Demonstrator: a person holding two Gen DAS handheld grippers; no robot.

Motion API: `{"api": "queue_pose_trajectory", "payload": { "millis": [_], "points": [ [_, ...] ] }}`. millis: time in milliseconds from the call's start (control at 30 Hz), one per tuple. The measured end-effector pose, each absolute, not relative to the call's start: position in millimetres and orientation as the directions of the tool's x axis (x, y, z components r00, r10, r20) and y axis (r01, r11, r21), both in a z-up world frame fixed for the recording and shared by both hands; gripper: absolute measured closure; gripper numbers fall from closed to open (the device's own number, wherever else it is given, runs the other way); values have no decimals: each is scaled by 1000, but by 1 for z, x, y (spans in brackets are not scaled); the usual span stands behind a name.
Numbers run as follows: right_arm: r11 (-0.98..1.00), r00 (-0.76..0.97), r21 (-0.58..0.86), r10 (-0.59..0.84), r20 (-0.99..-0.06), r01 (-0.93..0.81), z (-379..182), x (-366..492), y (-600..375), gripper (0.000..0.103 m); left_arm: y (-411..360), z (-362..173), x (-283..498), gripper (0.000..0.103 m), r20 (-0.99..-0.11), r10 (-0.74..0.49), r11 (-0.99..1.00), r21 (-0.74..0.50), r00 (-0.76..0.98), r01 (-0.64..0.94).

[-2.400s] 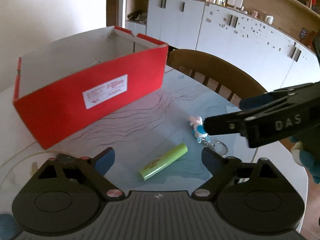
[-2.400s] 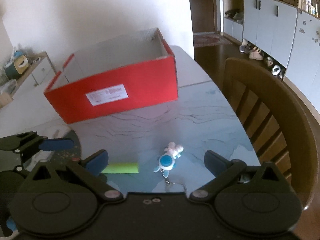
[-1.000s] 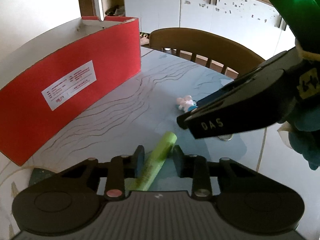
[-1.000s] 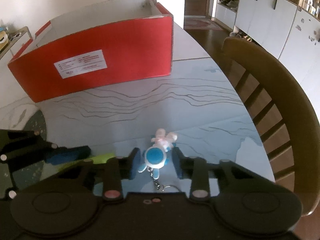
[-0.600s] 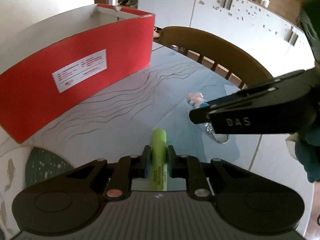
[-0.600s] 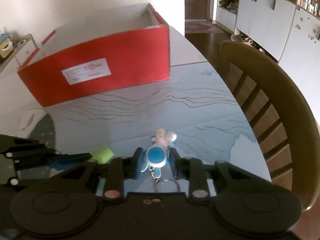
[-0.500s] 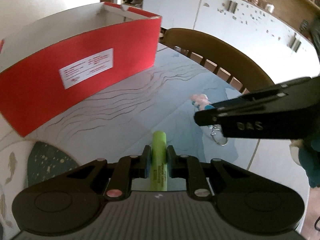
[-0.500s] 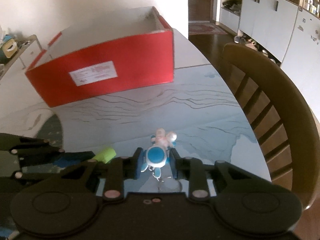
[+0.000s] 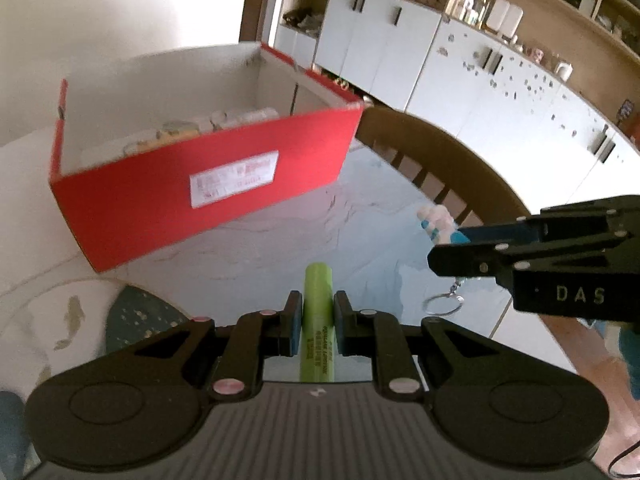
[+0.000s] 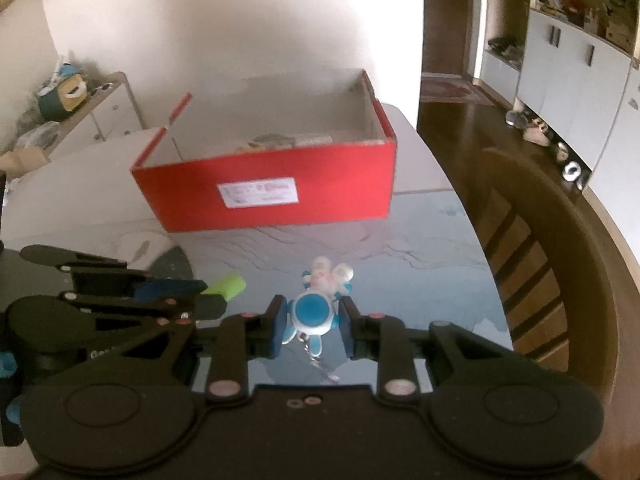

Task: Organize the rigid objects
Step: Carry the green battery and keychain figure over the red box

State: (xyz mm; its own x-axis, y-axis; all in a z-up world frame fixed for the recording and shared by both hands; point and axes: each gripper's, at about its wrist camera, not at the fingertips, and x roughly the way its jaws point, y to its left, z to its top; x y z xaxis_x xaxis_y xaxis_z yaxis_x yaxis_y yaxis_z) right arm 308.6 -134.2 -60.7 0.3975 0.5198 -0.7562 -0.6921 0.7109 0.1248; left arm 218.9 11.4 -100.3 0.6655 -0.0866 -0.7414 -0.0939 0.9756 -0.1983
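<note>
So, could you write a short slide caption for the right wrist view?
Right gripper shut on a blue-and-white keychain figure, facing the open red box.

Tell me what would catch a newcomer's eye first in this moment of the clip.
The red box stands open-topped at the far side of the table, with a few items lying blurred inside. In front of it, the left gripper is shut on a green tube and the right gripper is shut on a blue-and-white toy keychain, ring dangling. A wooden chair curves along the table's right edge.
</note>
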Motion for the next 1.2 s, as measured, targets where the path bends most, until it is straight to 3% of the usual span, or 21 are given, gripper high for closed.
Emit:
{"api": "queue_pose_trajectory", "payload": {
  "millis": [533,1200],
  "points": [
    [635,377,112,581,-721,-764,-5,322,-111,76,40,-28,235,87,-702,30,970,-151,712,-189],
    [591,404,66,624,-669,-804,23,382,-65,76,88,0,287,87,-691,162,967,-32,704,-254]
  ]
}}
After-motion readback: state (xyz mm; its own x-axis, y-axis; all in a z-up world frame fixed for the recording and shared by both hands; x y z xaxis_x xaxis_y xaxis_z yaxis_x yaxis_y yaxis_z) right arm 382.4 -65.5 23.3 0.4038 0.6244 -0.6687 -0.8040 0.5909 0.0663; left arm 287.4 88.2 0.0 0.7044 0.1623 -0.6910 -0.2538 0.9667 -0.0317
